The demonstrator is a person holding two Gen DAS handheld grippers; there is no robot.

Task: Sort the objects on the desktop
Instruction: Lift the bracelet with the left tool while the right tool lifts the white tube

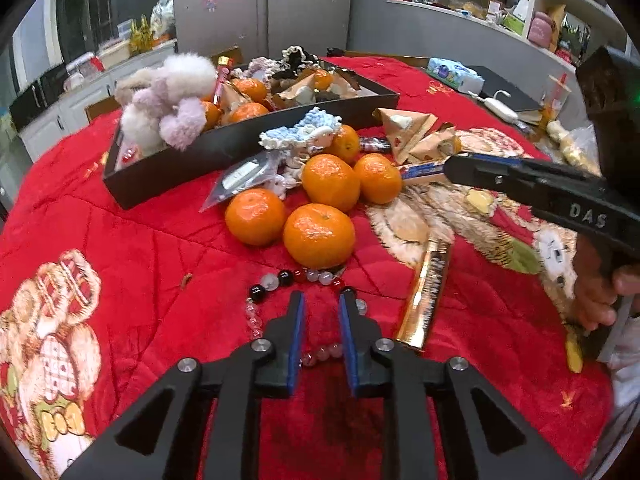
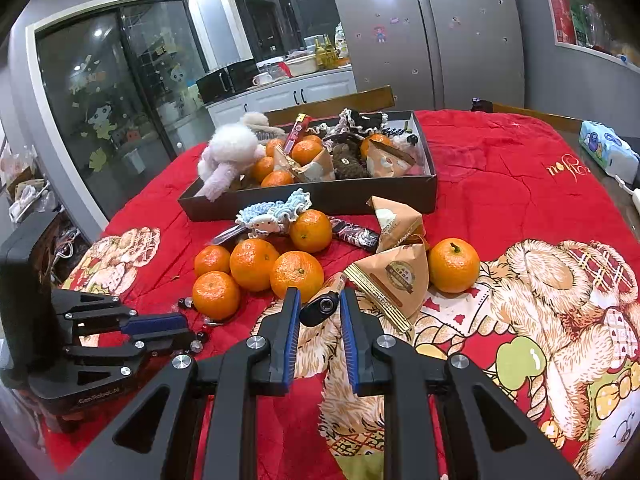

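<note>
This is a home kitchen with a dining area. At twelve o'clock stands a big grey fridge (image 2: 424,36) with small stickers. At ten o'clock a white counter (image 2: 280,92) carries a microwave (image 2: 226,80) and bottles, beside a glass sliding door (image 2: 120,96). At two o'clock, wall shelves (image 1: 532,8) hold household things. A red blanket (image 2: 500,168) covers the table.

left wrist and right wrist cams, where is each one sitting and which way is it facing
Left wrist: on the left gripper, low over a bead bracelet, facing the oranges and black tray; the right gripper and hand show at right.
Right wrist: on the right gripper, facing a tube between its fingers; the left gripper shows at left.
Shared: tray, oranges, red cloth.
</note>
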